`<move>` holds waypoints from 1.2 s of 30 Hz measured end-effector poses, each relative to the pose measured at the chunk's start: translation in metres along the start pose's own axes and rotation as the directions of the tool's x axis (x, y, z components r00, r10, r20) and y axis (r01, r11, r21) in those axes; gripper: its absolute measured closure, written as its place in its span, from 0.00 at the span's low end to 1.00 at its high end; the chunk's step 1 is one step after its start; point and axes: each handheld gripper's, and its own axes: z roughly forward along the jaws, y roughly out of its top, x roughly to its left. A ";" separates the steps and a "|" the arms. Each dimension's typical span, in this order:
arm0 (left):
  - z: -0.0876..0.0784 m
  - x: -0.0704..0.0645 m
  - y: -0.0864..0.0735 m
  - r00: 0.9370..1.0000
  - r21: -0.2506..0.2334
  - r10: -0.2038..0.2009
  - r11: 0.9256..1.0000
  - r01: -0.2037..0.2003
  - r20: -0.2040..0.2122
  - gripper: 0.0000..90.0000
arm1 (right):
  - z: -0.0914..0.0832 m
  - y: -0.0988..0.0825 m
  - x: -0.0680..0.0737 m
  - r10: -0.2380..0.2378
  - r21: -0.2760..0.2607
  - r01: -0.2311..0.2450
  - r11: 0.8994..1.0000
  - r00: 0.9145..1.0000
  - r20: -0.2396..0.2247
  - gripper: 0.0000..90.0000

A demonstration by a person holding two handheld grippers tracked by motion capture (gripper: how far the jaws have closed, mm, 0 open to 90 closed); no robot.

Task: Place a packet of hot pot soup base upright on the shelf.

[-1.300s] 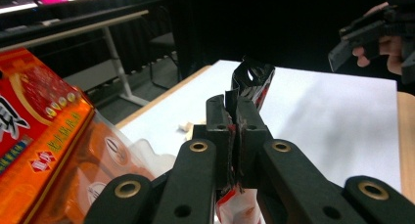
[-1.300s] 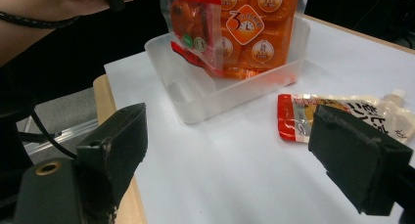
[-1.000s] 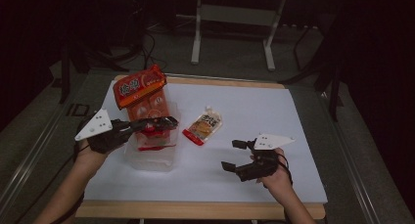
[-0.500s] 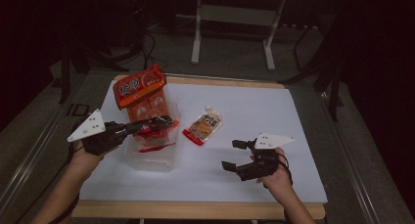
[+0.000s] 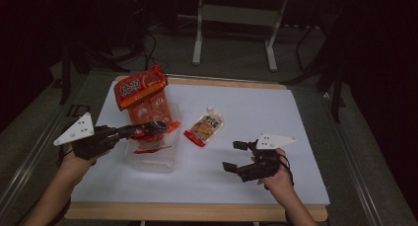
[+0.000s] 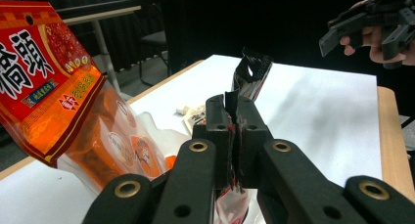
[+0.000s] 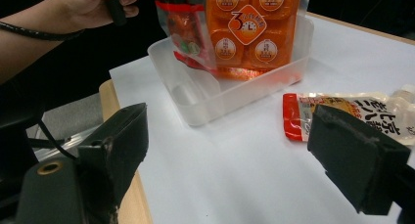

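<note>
Currently | tools [image 5: 160, 126]: 2 | bins [image 5: 148, 163]: 1 | snack packs [image 5: 140, 89]: 3

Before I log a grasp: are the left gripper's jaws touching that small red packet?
Touching. The left gripper view shows the left gripper with its jaws shut on the red packet's top edge, no gap.

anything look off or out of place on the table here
Mostly tidy. The big orange snack bag leans tilted out of the clear plastic bin rather than lying inside. One white pouch lies loose on the table beside the bin. The left gripper pinches a small red packet over the bin.
</note>
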 end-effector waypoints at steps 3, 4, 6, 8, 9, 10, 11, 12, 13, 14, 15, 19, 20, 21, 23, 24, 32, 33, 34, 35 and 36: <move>-0.003 0.000 0.000 1.000 -0.001 -0.007 1.000 0.007 0.006 0.97 | 0.000 0.000 -0.001 0.008 -0.003 -0.008 1.000 1.000 -0.002 0.17; -0.005 0.001 -0.001 1.000 0.000 -0.004 1.000 0.004 0.009 0.97 | 0.000 0.000 -0.001 0.008 -0.003 -0.008 1.000 1.000 -0.002 0.17; -0.006 0.001 0.000 1.000 0.000 -0.003 1.000 0.003 0.007 0.97 | -0.001 0.000 -0.001 0.011 -0.006 -0.011 1.000 1.000 -0.003 0.17; -0.006 0.003 -0.001 1.000 0.000 0.003 1.000 -0.003 0.012 0.97 | 0.000 0.001 -0.001 0.013 -0.011 -0.013 1.000 1.000 -0.005 0.17; -0.005 0.004 -0.001 1.000 0.002 -0.003 1.000 0.003 0.022 0.97 | 0.000 0.001 -0.001 0.014 -0.013 -0.015 1.000 1.000 -0.005 0.17; -0.004 0.005 -0.001 1.000 0.003 0.000 1.000 0.000 0.025 0.97 | 0.000 0.001 -0.001 0.015 -0.013 -0.015 1.000 1.000 -0.005 0.17; -0.003 0.006 -0.001 1.000 0.010 -0.001 1.000 0.001 0.027 0.97 | 0.000 0.001 -0.001 0.015 -0.014 -0.015 1.000 1.000 -0.005 0.17; -0.001 0.007 -0.001 0.999 0.012 -0.001 1.000 0.001 0.039 0.97 | 0.000 0.001 -0.001 0.016 -0.014 -0.016 1.000 1.000 -0.005 0.17; 0.000 0.007 -0.002 0.999 0.011 -0.001 1.000 0.000 0.043 0.97 | 0.000 0.001 -0.002 0.016 -0.013 -0.016 1.000 1.000 -0.004 0.17; 0.002 0.008 -0.003 0.999 0.020 -0.002 1.000 0.001 0.046 0.97 | -0.001 0.000 -0.002 0.016 -0.013 -0.016 1.000 1.000 -0.004 0.17; 0.004 0.008 -0.003 0.999 0.025 0.001 1.000 -0.003 0.047 0.97 | -0.001 0.000 -0.002 0.016 -0.014 -0.016 1.000 1.000 -0.005 0.17; 0.007 0.006 -0.007 0.998 0.039 0.008 0.999 -0.011 0.062 0.97 | -0.002 -0.001 -0.003 0.019 -0.014 -0.019 1.000 1.000 -0.003 0.17; 0.008 0.006 -0.007 0.997 0.040 0.007 0.999 -0.010 0.071 0.97 | -0.002 -0.001 -0.003 0.021 -0.014 -0.021 1.000 1.000 -0.003 0.17; 0.009 0.006 -0.008 0.998 0.045 0.002 0.999 -0.005 0.069 0.97 | -0.002 -0.001 -0.003 0.023 -0.013 -0.023 1.000 1.000 -0.003 0.17; 0.011 0.006 -0.009 0.998 0.075 0.004 0.997 -0.009 0.070 0.97 | -0.002 -0.001 -0.003 0.024 -0.014 -0.024 1.000 1.000 -0.003 0.17; 0.016 0.004 -0.013 0.998 0.132 0.034 0.990 -0.042 0.061 0.97 | -0.002 -0.001 -0.003 0.025 -0.015 -0.025 1.000 1.000 -0.004 0.17; 0.026 0.002 -0.027 0.998 0.173 0.052 0.983 -0.059 0.047 0.95 | -0.001 -0.001 -0.002 0.025 -0.009 -0.025 1.000 1.000 -0.006 0.17; 0.026 0.003 -0.028 0.998 0.175 0.042 0.983 -0.048 0.039 0.95 | -0.001 -0.001 -0.002 0.024 -0.008 -0.024 1.000 1.000 -0.006 0.17; 0.026 0.004 -0.029 0.999 0.174 0.025 0.984 -0.032 0.038 0.94 | -0.001 -0.001 -0.002 0.023 -0.008 -0.023 1.000 1.000 -0.007 0.17; 0.026 0.004 -0.029 0.999 0.174 0.025 0.984 -0.032 0.038 0.93 | -0.001 -0.001 -0.002 0.023 -0.008 -0.023 1.000 1.000 -0.007 0.17; 0.025 0.005 -0.031 0.999 0.167 0.010 0.986 -0.015 0.031 0.93 | -0.001 -0.001 -0.002 0.022 -0.008 -0.022 1.000 1.000 -0.007 0.17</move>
